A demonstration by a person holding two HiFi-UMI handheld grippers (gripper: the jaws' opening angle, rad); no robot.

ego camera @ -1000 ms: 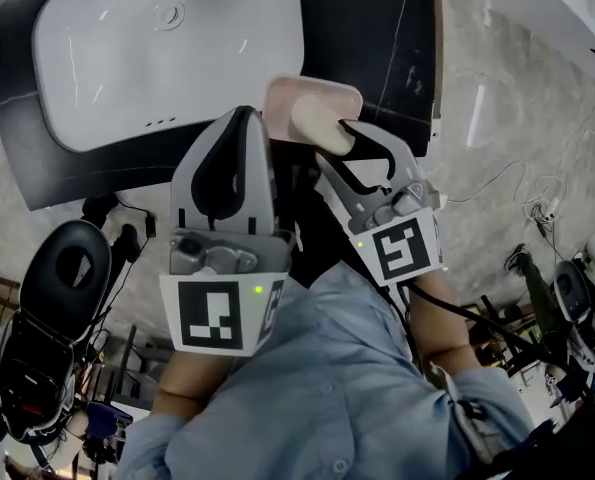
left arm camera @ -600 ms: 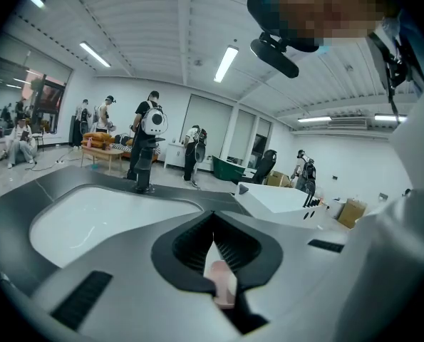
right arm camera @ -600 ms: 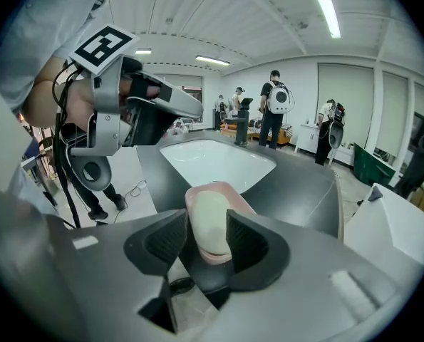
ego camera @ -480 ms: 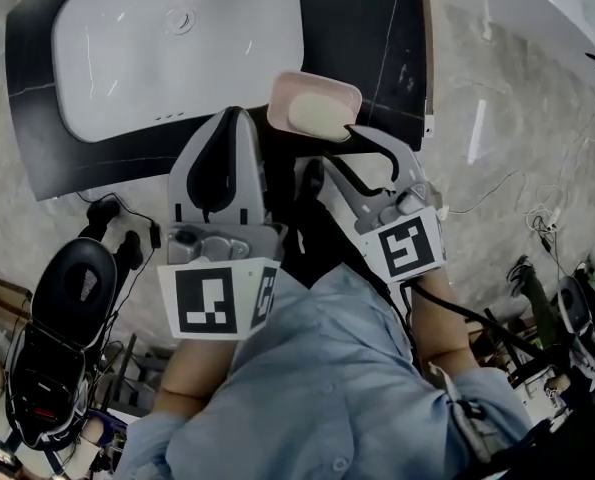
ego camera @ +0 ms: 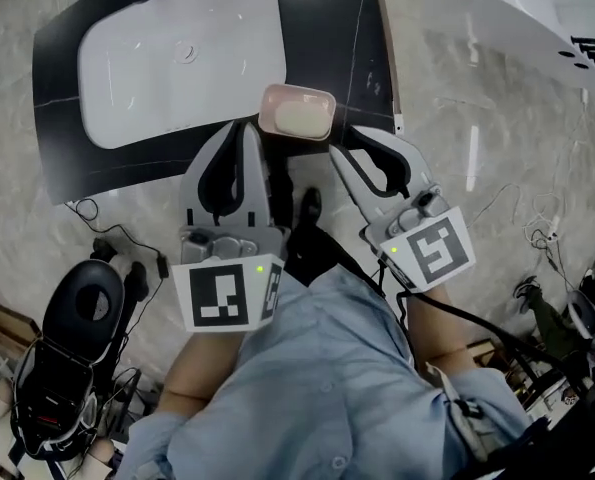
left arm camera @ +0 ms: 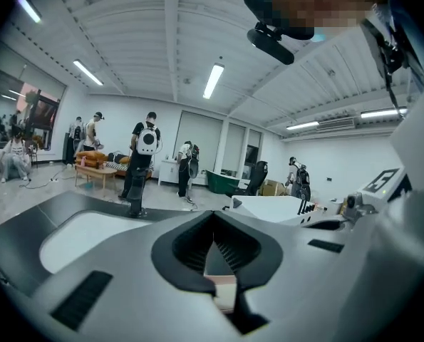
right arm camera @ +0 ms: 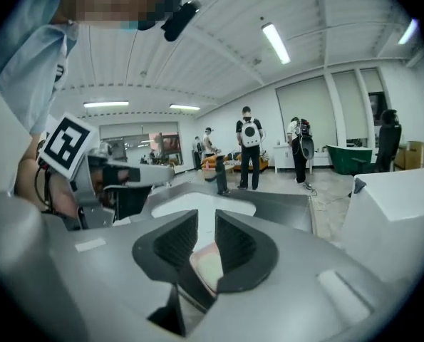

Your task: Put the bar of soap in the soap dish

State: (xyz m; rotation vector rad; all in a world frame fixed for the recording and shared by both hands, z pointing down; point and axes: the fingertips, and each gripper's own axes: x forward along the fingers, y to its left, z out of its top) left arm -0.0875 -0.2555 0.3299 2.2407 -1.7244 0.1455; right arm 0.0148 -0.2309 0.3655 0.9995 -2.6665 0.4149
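Observation:
A cream bar of soap point(ego camera: 299, 118) lies flat in the pink soap dish point(ego camera: 273, 96), which sits at the front edge of the black counter point(ego camera: 367, 38). My left gripper point(ego camera: 245, 130) hangs just left of and below the dish, jaws shut and empty. My right gripper point(ego camera: 343, 144) is to the dish's lower right, apart from it. Its jaws are closing with a narrow gap and nothing between them. Through that gap in the right gripper view the dish point(right arm camera: 208, 262) shows below my right gripper point(right arm camera: 206, 223). The left gripper view shows my left gripper point(left arm camera: 213, 216), its tips meeting.
A white basin point(ego camera: 182, 53) is set in the counter, left of the dish. A black chair point(ego camera: 77, 308) and cables lie on the marble floor at lower left. A white fixture point(ego camera: 547, 8) stands at upper right. Several people stand far off in both gripper views.
The soap, tilted between the right jaws a second ago, now lies flat in the dish. Both grippers have drawn back from the dish, and the right jaws have narrowed.

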